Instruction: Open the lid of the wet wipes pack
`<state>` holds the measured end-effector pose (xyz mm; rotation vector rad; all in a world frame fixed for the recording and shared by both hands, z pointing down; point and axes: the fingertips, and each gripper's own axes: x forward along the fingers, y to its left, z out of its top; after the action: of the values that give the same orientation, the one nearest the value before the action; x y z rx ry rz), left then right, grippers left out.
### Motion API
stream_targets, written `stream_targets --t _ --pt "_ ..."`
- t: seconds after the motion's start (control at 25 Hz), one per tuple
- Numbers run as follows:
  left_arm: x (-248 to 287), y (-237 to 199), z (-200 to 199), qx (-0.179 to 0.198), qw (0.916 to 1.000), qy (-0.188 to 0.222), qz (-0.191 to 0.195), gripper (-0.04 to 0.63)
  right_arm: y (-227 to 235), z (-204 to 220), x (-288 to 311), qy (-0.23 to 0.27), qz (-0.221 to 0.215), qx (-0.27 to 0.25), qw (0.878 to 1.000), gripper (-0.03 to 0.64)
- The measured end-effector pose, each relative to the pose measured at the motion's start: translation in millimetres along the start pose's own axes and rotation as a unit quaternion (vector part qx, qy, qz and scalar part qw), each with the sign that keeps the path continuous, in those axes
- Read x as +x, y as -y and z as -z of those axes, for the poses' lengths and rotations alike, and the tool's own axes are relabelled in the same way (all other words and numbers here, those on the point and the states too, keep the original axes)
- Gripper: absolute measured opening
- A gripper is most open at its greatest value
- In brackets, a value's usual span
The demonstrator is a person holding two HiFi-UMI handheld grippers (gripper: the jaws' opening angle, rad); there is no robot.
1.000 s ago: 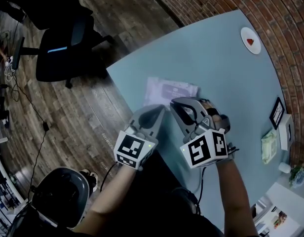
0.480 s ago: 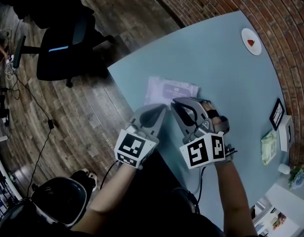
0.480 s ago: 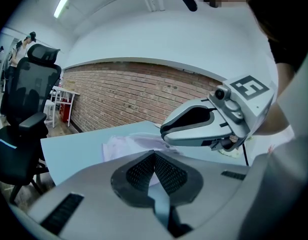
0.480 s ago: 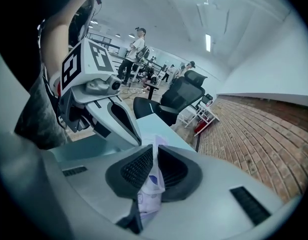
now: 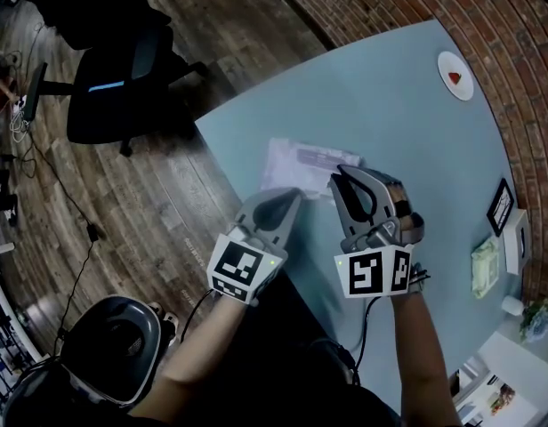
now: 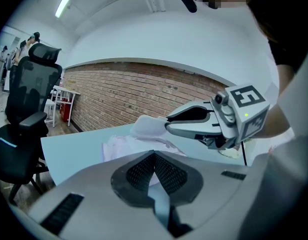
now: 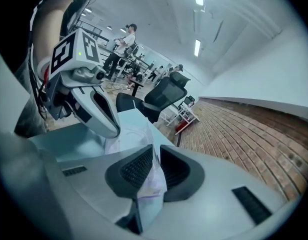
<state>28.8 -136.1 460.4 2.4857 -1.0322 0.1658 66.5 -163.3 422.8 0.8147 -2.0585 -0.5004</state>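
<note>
Head view, table: pale blue table (image 5: 390,105); right side cut off by frame.
Head view, pack: wet wipes pack (image 5: 296,160) lies flat near the table's front edge; its near edge is hidden under both grippers.
Head view, L gripper: L gripper (image 5: 290,196) tip at pack's near-left corner; contact not readable from here.
Head view, R gripper: R gripper (image 5: 342,181) tip at the lid (image 5: 320,156), on pack's right part; pads covered by its own body.
L gripper view, jaws: pressed together on pack's near edge; pale sliver shows btw the pads (image 6: 169,171); pack partly hidden behind them.
L gripper view, lid: raised off pack top, pinched at R gripper's tip.
R gripper view, jaws: just been opening a little, yet thin lid film sits nipped btw the pads; its lower end is blurred.
R gripper view, bg: people (image 7: 125,39) & office chair (image 7: 166,96), too small for detail.
</note>
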Motion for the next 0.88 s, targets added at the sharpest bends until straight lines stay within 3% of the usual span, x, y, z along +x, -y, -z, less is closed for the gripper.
stream_targets --t 0.16,0.4,0.88 --pt "-0.3 -0.4 1.5 -0.005 1.0000 0.001 0.000 0.011 8.2 1.6 1.8 0.002 0.031 0.001 1.000 0.140" --pt "0.1 0.2 0.1 -0.007 1.0000 0.002 -0.002 0.011 21.9 1.8 2.6 0.004 0.072 -0.010 0.997 0.146" --pt "0.2 -0.7 -0.1 -0.012 0.9999 0.005 0.000 0.011 37.2 5.2 9.9 -0.002 0.082 0.029 0.996 0.146"
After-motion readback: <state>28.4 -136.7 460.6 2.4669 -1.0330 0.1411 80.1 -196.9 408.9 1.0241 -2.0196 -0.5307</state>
